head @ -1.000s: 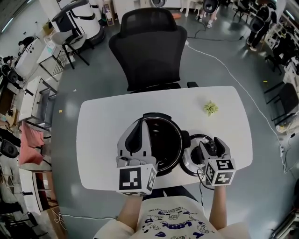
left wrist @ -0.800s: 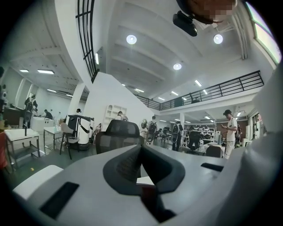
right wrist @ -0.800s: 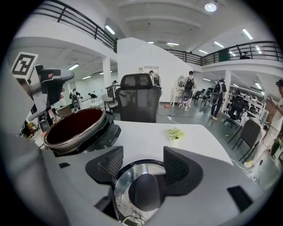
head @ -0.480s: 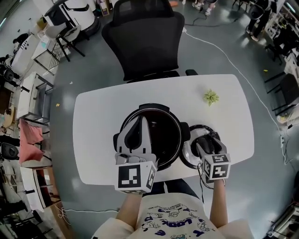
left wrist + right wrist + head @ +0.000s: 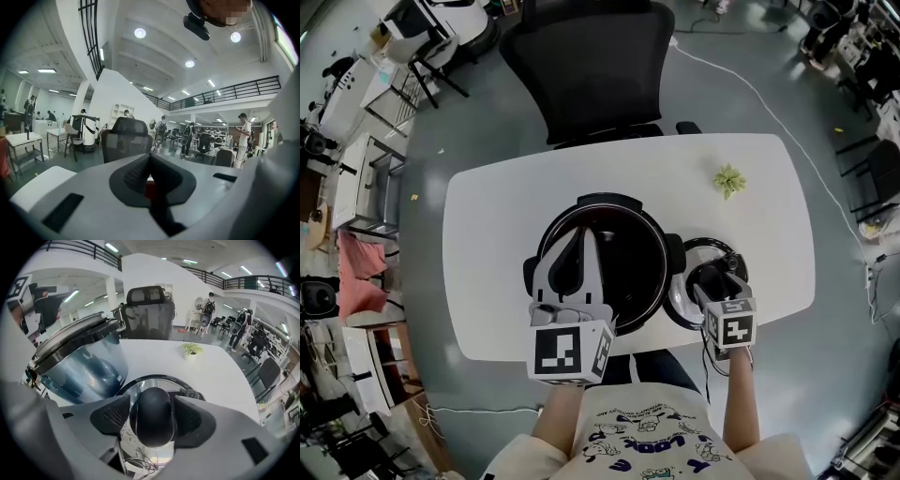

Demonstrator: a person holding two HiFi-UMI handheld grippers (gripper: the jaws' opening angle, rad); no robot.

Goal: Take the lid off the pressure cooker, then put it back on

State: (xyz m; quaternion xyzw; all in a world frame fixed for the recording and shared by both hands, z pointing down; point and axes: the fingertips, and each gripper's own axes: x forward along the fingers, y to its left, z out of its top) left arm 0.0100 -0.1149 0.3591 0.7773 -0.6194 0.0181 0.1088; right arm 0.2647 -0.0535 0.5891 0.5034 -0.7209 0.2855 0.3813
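The pressure cooker [image 5: 649, 246] stands open in the middle of the white table [image 5: 487, 244]; its blue-grey body [image 5: 79, 362] shows at the left of the right gripper view. Its lid [image 5: 682, 302] lies flat on the table just right of the pot. My right gripper [image 5: 717, 278] points steeply down over the lid, jaws open. The lid's black knob [image 5: 152, 416] sits between the pads, and I see no firm squeeze on it. My left gripper [image 5: 586, 236] hovers above the open pot, nearly level, shut and empty [image 5: 150, 161].
A small green plant [image 5: 729, 178] sits at the table's far right. A black office chair [image 5: 586, 66] stands behind the far edge. A thin cable [image 5: 136, 465] lies near the lid's near side. The person stands at the table's near edge.
My right gripper has come down onto the lid, so its knob now lies between the jaws. The left gripper has sunk a little over the pot. Lid and pot have not moved.
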